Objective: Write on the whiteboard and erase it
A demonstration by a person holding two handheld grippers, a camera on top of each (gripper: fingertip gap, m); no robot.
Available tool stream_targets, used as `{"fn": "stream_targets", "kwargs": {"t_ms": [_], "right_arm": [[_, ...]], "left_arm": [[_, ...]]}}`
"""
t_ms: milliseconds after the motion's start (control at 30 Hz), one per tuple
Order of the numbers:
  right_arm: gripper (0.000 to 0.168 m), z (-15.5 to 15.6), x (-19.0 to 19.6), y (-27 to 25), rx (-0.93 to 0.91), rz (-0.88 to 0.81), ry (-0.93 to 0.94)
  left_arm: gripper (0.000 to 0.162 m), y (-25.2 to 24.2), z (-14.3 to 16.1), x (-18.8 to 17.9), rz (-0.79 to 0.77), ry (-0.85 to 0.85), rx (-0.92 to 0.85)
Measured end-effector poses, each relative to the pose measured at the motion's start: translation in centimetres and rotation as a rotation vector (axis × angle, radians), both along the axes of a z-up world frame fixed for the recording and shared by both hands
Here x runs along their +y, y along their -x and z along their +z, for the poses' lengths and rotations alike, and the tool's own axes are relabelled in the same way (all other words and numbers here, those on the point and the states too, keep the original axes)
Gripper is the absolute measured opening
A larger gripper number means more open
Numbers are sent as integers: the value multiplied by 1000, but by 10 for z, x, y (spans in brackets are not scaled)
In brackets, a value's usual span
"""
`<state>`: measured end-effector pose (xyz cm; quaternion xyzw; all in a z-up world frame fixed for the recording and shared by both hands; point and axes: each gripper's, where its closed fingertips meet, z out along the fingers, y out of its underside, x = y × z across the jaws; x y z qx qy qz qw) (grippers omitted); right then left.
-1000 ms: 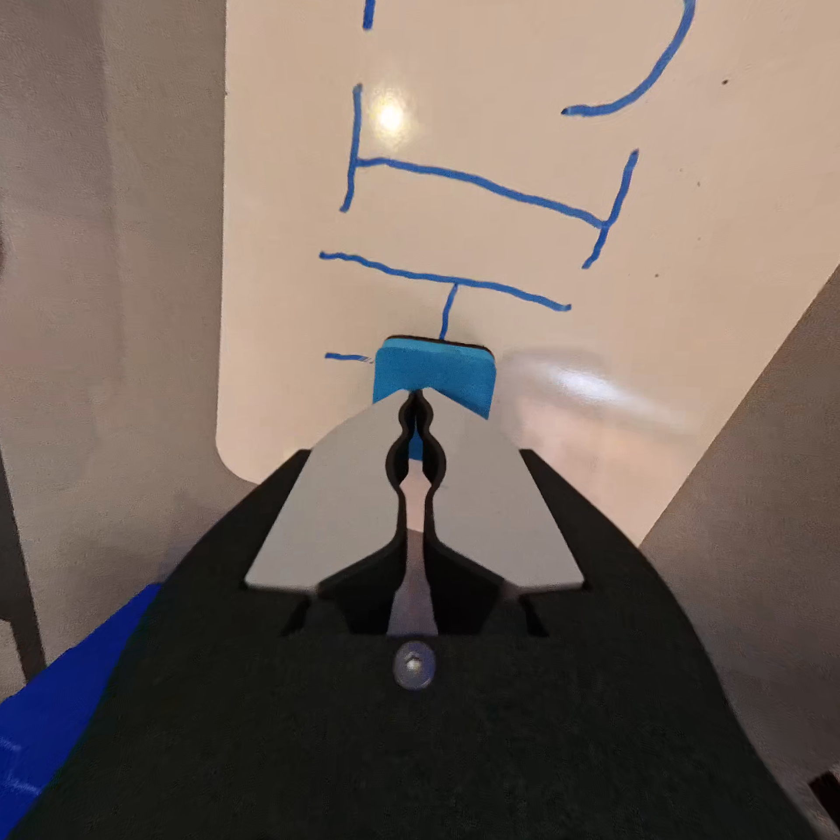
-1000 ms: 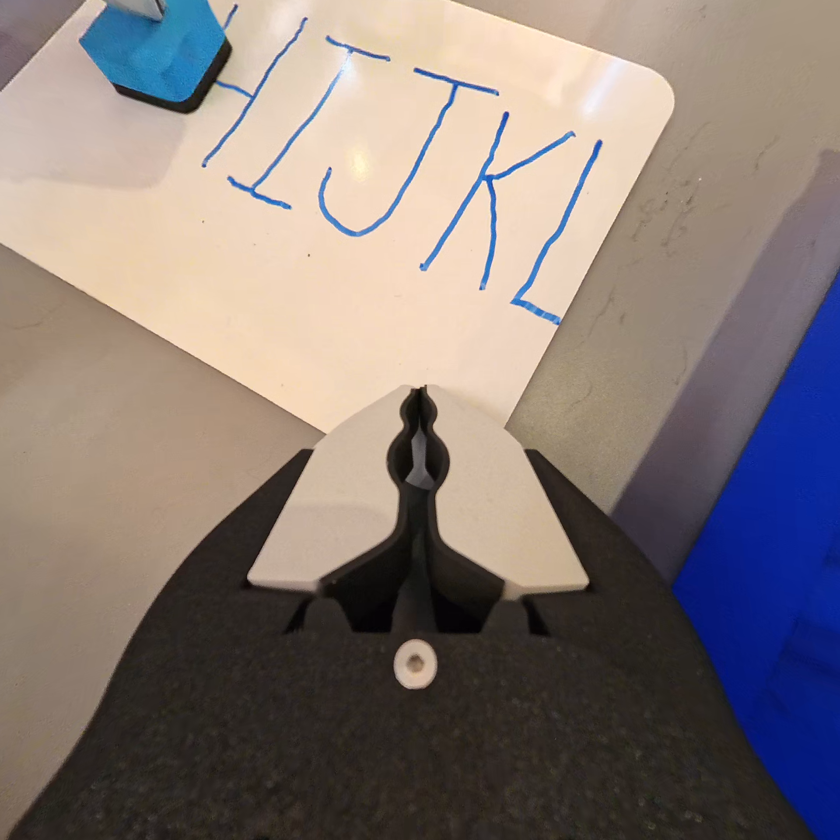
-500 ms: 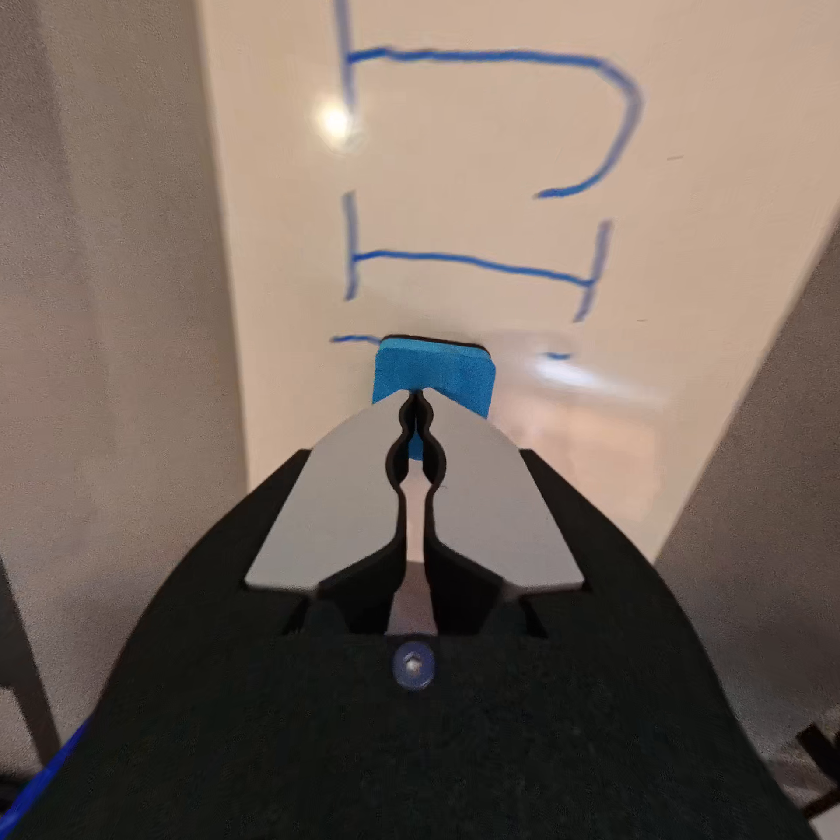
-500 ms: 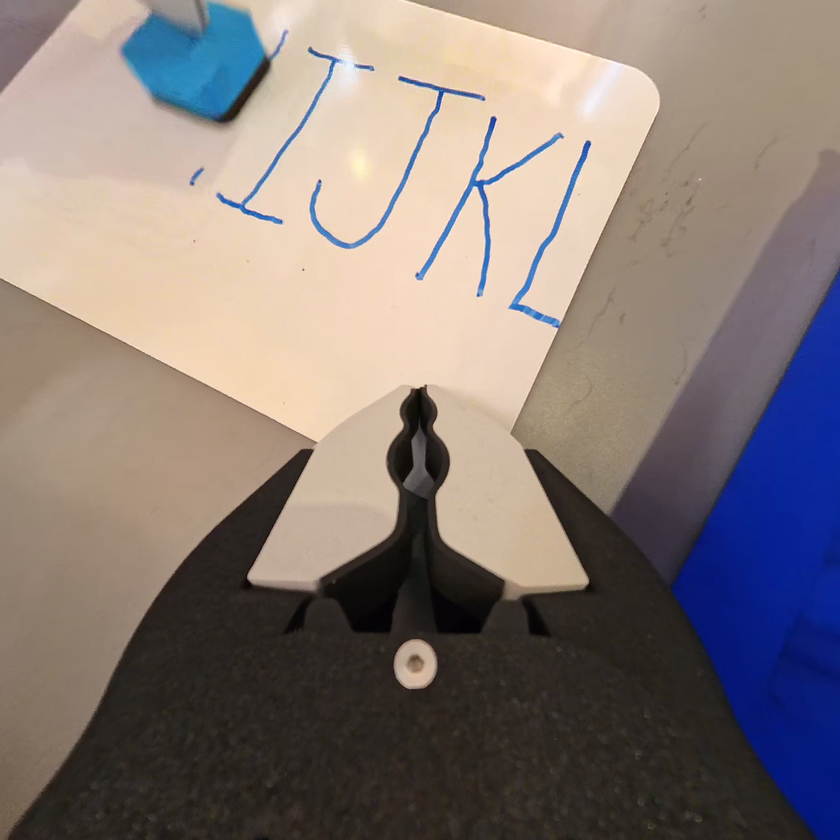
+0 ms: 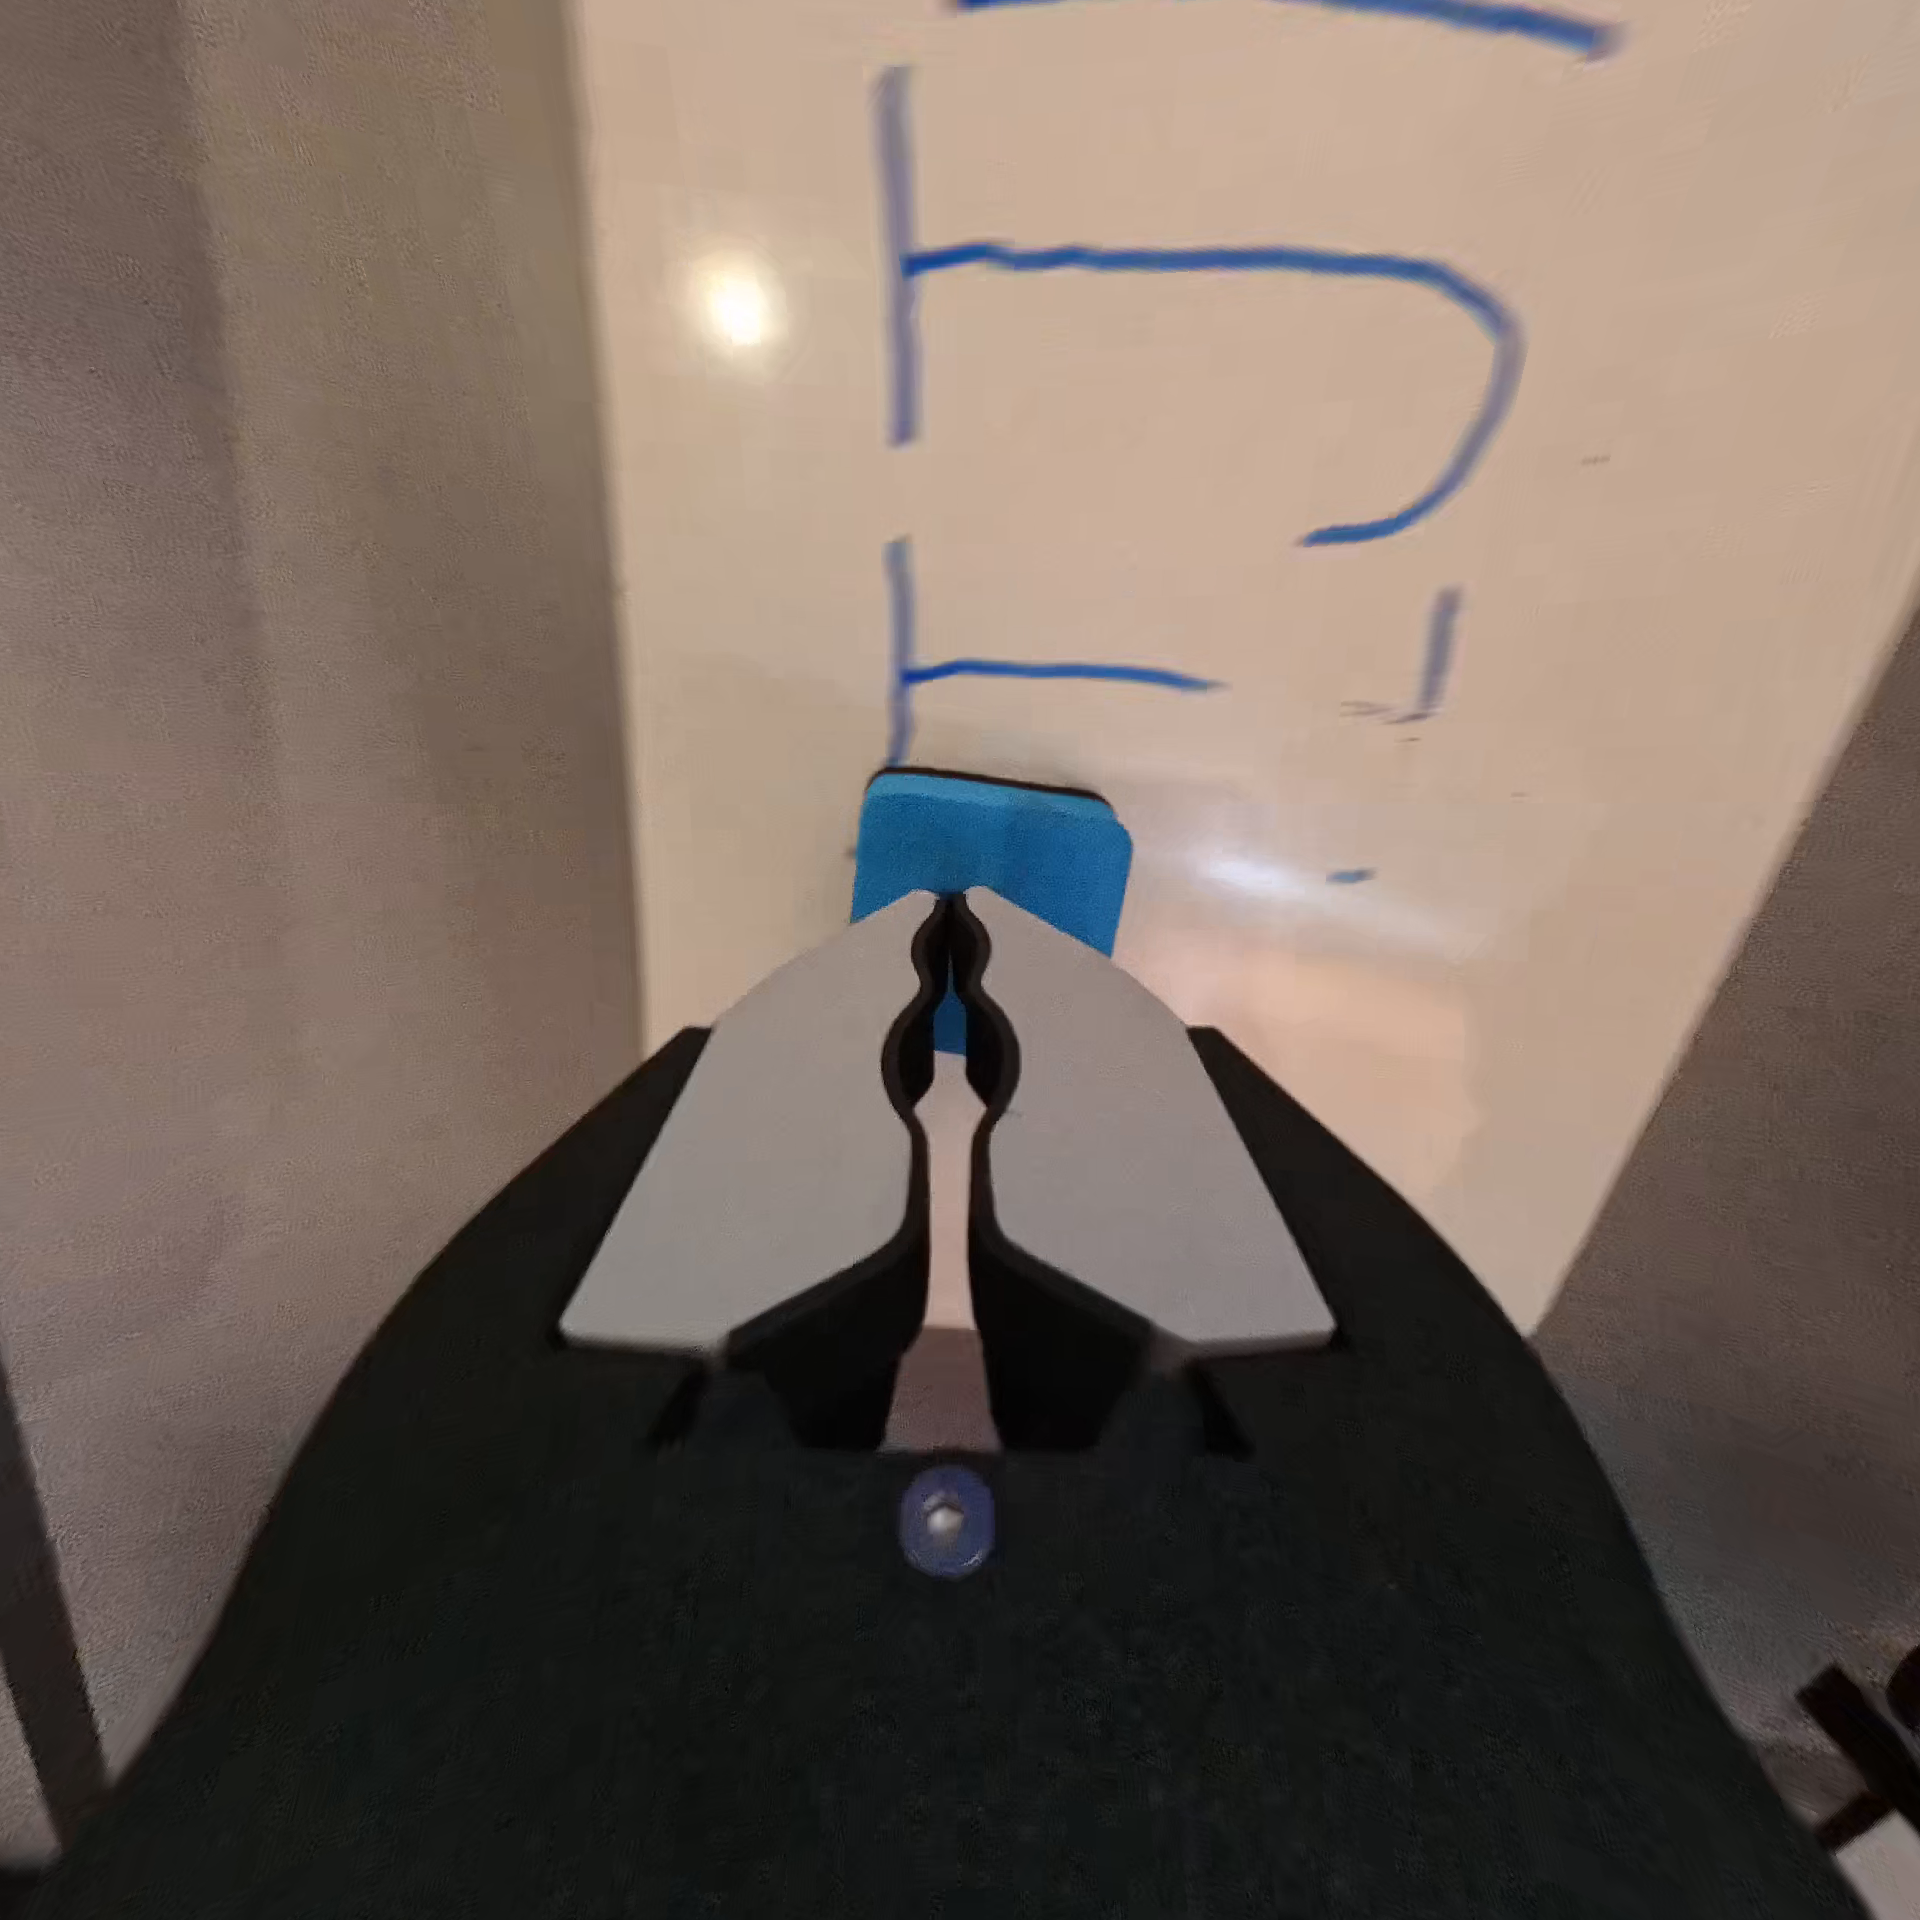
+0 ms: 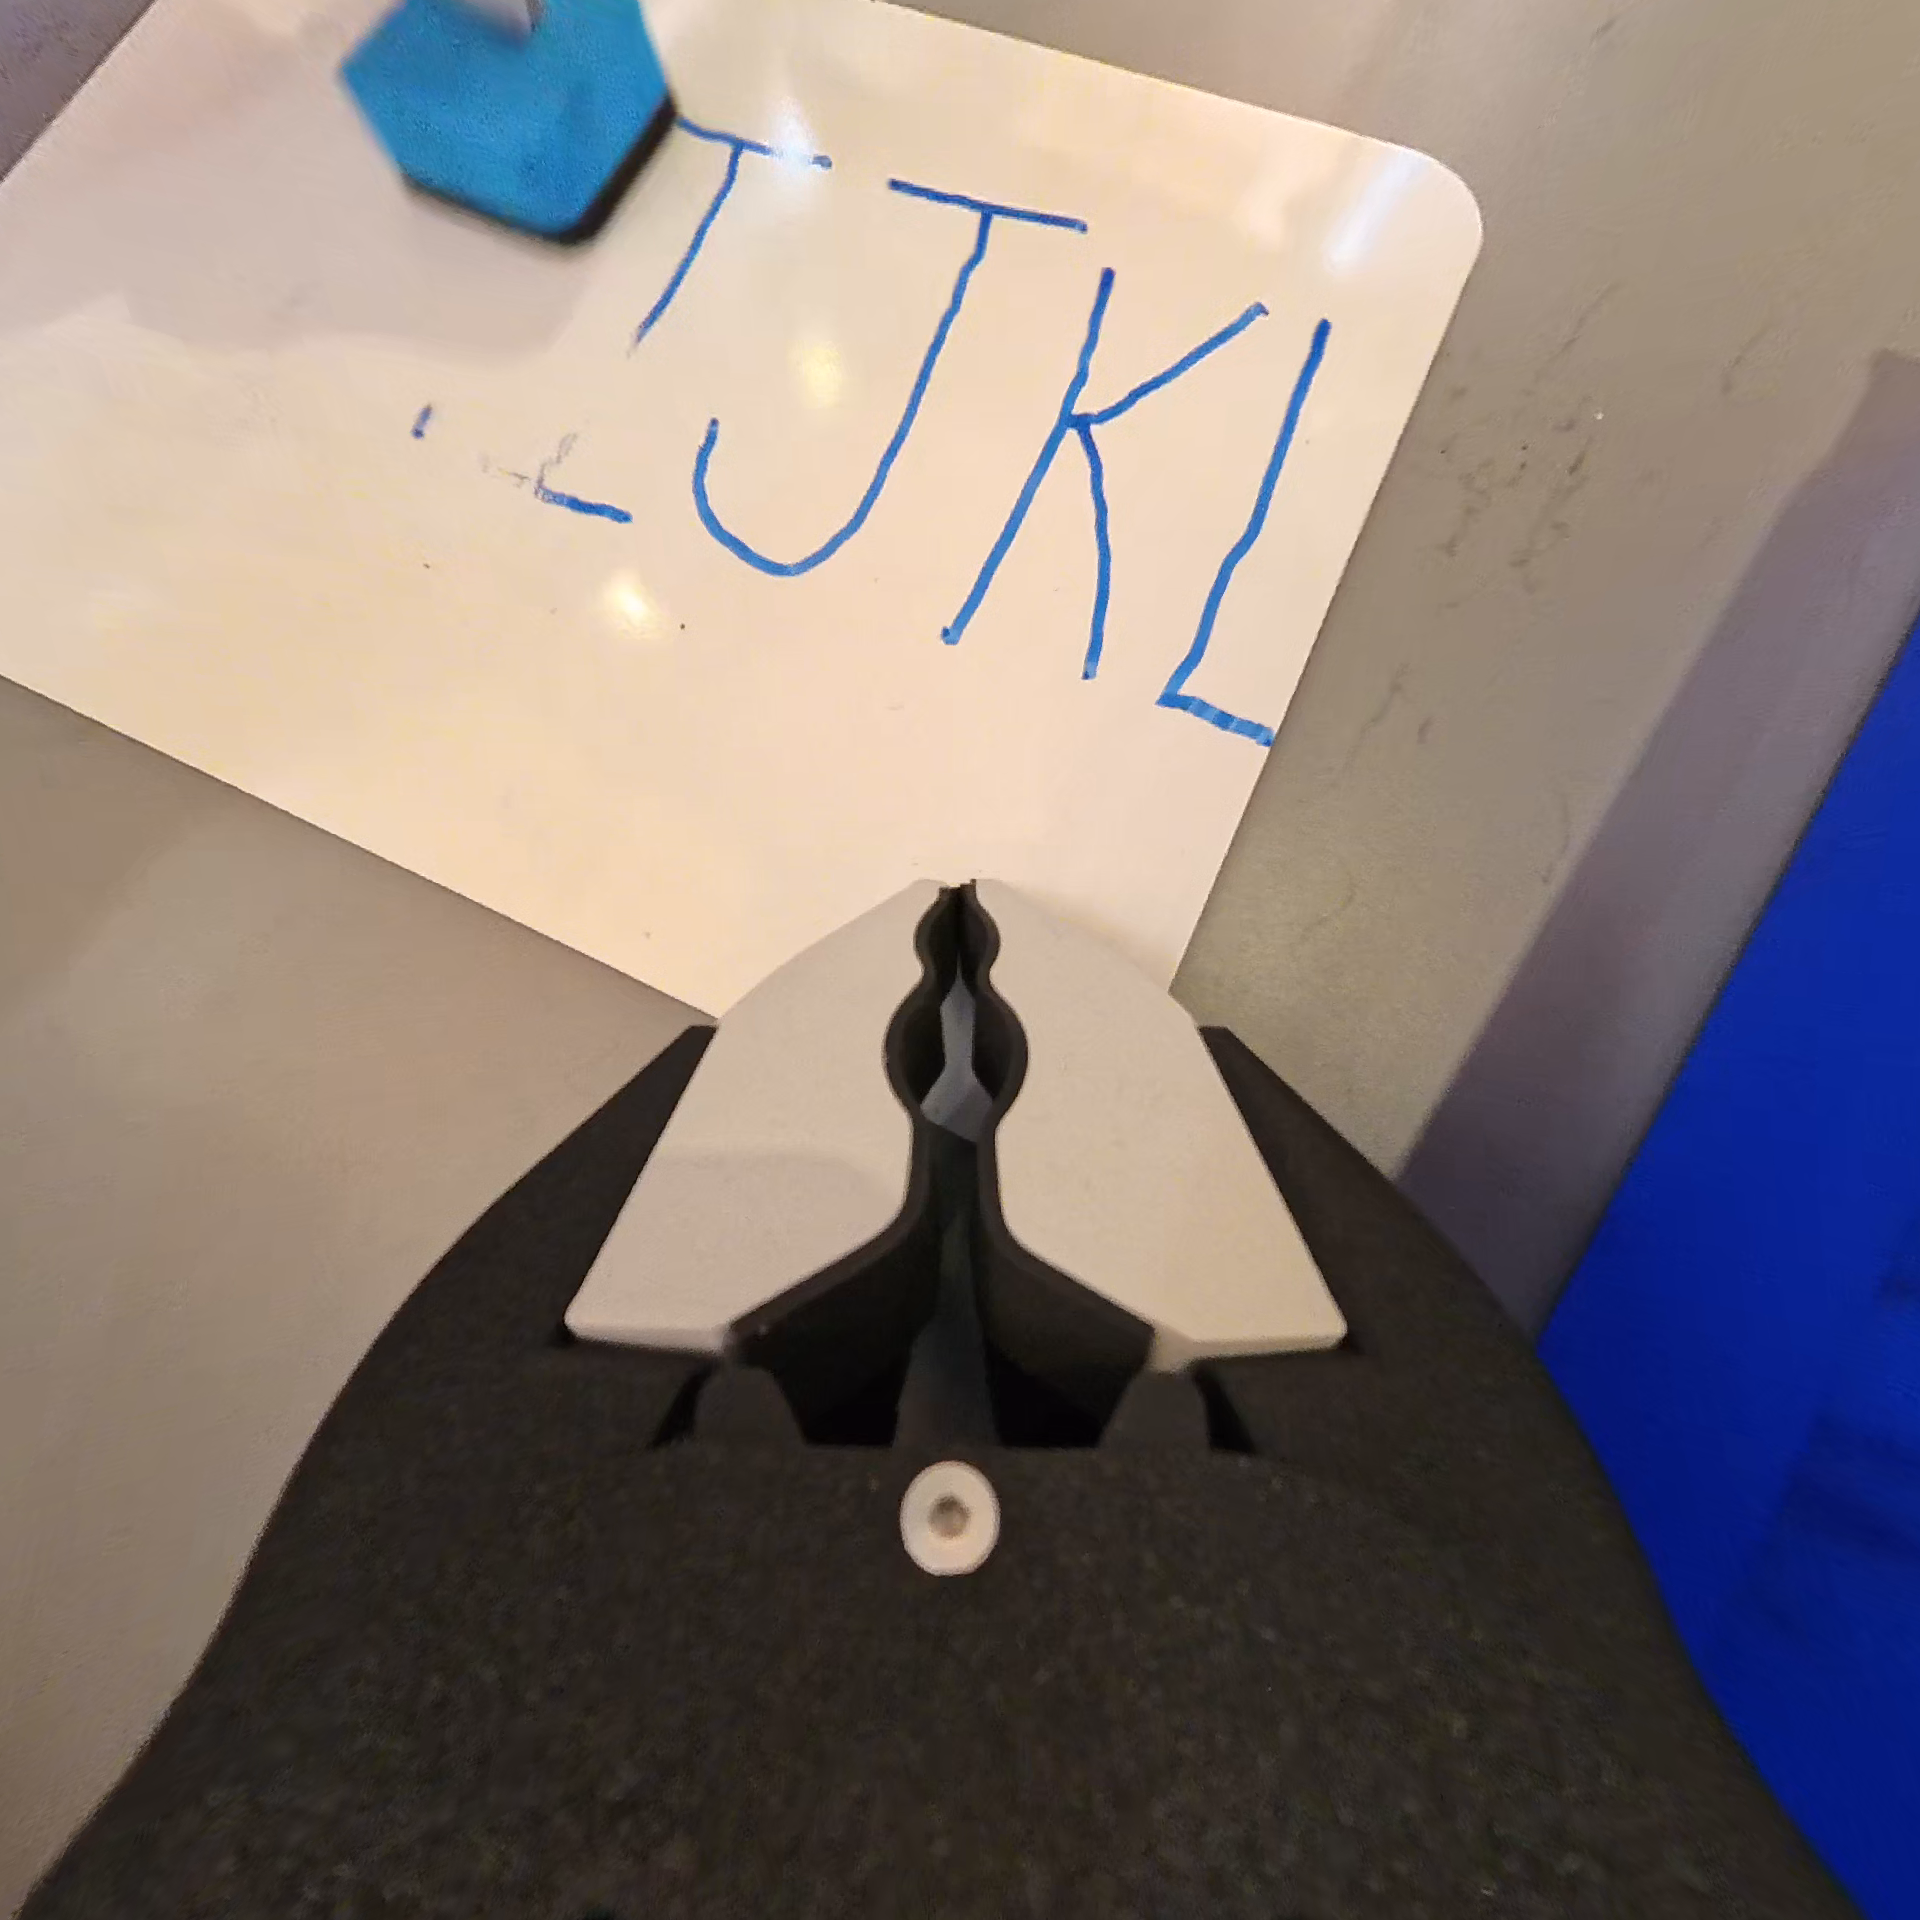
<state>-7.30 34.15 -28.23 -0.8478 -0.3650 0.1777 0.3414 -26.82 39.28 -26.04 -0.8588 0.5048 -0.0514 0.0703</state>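
A white whiteboard [image 5: 1143, 468] lies flat on a grey table, with several blue marker letters [image 6: 1039, 436] on it. My left gripper [image 5: 951, 899] is shut on a blue foam eraser [image 5: 987, 847] with a dark underside and presses it on the board at the near end of the writing. Faint smears and stroke ends remain beside it. In the right wrist view the eraser [image 6: 499, 114] sits at the board's far left, left of the letters. My right gripper [image 6: 961, 888] is shut and holds nothing, hovering over the whiteboard's [image 6: 520, 707] near edge.
The grey table [image 6: 208, 1039] surrounds the board. A bright blue object [image 6: 1766, 1143] stands past the table's right edge. A black strap-like thing [image 5: 1870, 1745] shows at the lower right of the left wrist view.
The eraser has slid along the row of letters, wiping out the first one and part of the second. The right gripper has stayed shut and nearly still.
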Motion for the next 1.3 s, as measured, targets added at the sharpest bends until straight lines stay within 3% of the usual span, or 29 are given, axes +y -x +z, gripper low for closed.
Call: {"fn": "stream_targets", "kwargs": {"t_ms": [67, 133, 233, 300, 367, 533, 600, 700, 767, 933, 1033, 1167, 1300], "right_arm": [[1, 0, 0, 0, 1, 0, 1], [1, 0, 0, 0, 0, 0, 1], [1, 0, 0, 0, 1, -3, 1], [1, 0, 0, 0, 1, -3, 1], [1, 0, 0, 0, 1, -3, 1], [1, 0, 0, 0, -1, -2, -1], [1, 0, 0, 0, 0, -2, 0], [1, 0, 0, 0, 0, -3, 0], [1, 0, 0, 0, -1, -3, -1], [1, 0, 1, 0, -2, -3, -2], [1, 0, 1, 0, -2, -5, -2], [1, 0, 1, 0, -1, -7, -1], [1, 0, 1, 0, -2, -7, -2]], "left_arm": [[0, 24, 1, 18, 102, 7, 41], [0, 7, 0, 8, 36, -19, 56], [0, -70, 1, -61, -217, 114, -81], [0, -76, 1, -80, -293, 108, -29], [0, -62, 0, -69, -221, 131, -26], [0, -2, -1, 21, 113, 37, 3], [0, -23, -1, 19, 48, 23, 2], [0, -87, -1, -41, -200, 136, -86], [0, -82, -2, -49, -245, 117, -12], [0, -27, -3, 41, 66, 6, 8], [0, -27, -3, 49, 24, -36, 92], [0, -75, -3, -24, -229, 54, 31], [0, -64, -2, -76, -240, 119, -14]]}}
